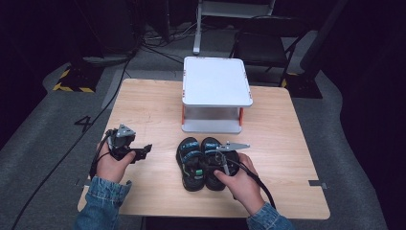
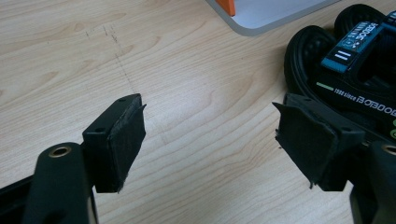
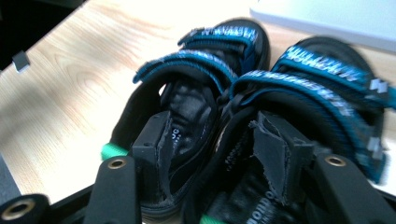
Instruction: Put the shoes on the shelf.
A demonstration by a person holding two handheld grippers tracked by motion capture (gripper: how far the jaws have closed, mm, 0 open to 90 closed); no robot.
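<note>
Sandals (image 1: pixel 201 163), a small black pair with blue straps, are set side by side near the middle of the desk (image 1: pixel 143 110), a little toward its near edge, just in front of a white two-tier stand (image 1: pixel 216 91) at the far edge. Going left to right: the left tongs (image 1: pixel 143 151) are held well apart from the pair near the left edge, with jaws spread wide over bare wood. The right tongs (image 3: pixel 212 144) are lowered over the heel ends, with jaws apart; one jaw is seen inside the left sandal (image 3: pixel 187 112) and the other inside the right sandal (image 3: pixel 317 93), so both inner walls lie between them. The pair is judged light, with soft, bendable straps and springy soles. A firm hold is best taken on those adjoining heel walls, not the loose straps. White lettering is printed on the straps, and green tabs are seen at the heels.
</note>
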